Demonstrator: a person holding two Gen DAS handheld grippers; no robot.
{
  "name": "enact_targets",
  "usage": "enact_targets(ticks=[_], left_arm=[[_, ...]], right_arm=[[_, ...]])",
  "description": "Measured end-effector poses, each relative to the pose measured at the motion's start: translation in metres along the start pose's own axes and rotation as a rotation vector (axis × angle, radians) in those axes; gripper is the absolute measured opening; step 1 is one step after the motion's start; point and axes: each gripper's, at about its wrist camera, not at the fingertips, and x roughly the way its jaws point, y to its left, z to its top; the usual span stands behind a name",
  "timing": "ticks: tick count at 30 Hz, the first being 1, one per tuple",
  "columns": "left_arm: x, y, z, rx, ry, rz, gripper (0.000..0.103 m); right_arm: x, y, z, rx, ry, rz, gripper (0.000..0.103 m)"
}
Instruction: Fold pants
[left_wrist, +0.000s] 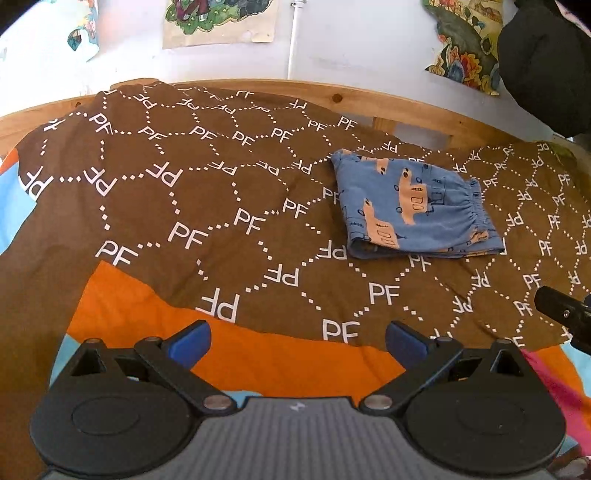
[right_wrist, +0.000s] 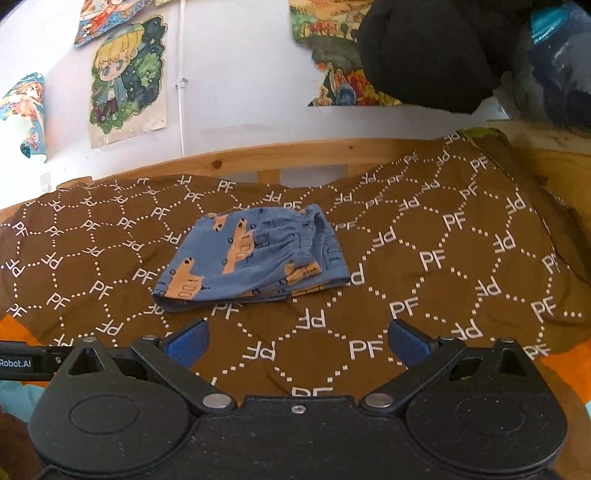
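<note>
Starting at my jaws: both sets stand spread wide with nothing between them. My left gripper (left_wrist: 297, 341) hangs over the orange patch of the multicoloured bedsheet (left_wrist: 258, 354), and my right gripper (right_wrist: 297, 341) hangs over the brown bedcover printed with white "PF" letters and dotted hexagons (right_wrist: 424, 258).

Ahead of the right jaws, close and slightly to their left, lies the small pair of blue pants with peach vehicle prints (right_wrist: 251, 260), resting on the brown cover. From the left jaws the pants (left_wrist: 413, 206) sit farther ahead and off to the right. They look already doubled into a compact stack, so I judge the folding nearly or fully done.

If one more fold or a tidy is wanted, I would pinch the near doubled edge with both jaws low and level, taking every layer together, and lay it over without dragging the cover.

The right view shows the gathered waistband puffed open on the far right of the stack; the left view shows it as a ruffled edge and the near layered edge more plainly. Beyond run the wooden bed rail (right_wrist: 295, 155) and a white wall with cartoon posters (right_wrist: 127, 74).
</note>
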Motion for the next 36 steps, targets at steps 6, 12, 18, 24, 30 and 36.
enact_targets(ticks=[6,12,18,24,30,36], left_arm=[[0.0013,-0.0063,-0.0035,0.055,-0.008,0.009,0.103],[-0.0008,-0.0089,-0.0042,0.073,-0.017,-0.001,0.103],[-0.0015,-0.008,-0.0038,0.068,-0.02,-0.001,0.103],[-0.0001,-0.0068,-0.0042,0.063,-0.01,-0.001,0.103],[0.0003,-0.0063,-0.0044,0.063,-0.007,0.001,0.103],[0.0003,-0.0065,-0.0045,0.062,-0.007,0.002,0.103]], right_arm=[[0.0,-0.0012,-0.004,-0.002,0.007,-0.012,0.102],[-0.0006,0.0014,-0.0041,-0.006,0.002,-0.011,0.102],[-0.0014,0.0029,-0.0038,-0.014,-0.002,-0.005,0.102],[-0.0015,0.0014,-0.0039,-0.013,0.0,-0.005,0.102],[-0.001,0.0019,-0.004,-0.012,0.003,-0.006,0.102],[-0.0003,0.0009,-0.005,-0.011,0.008,-0.007,0.102]])
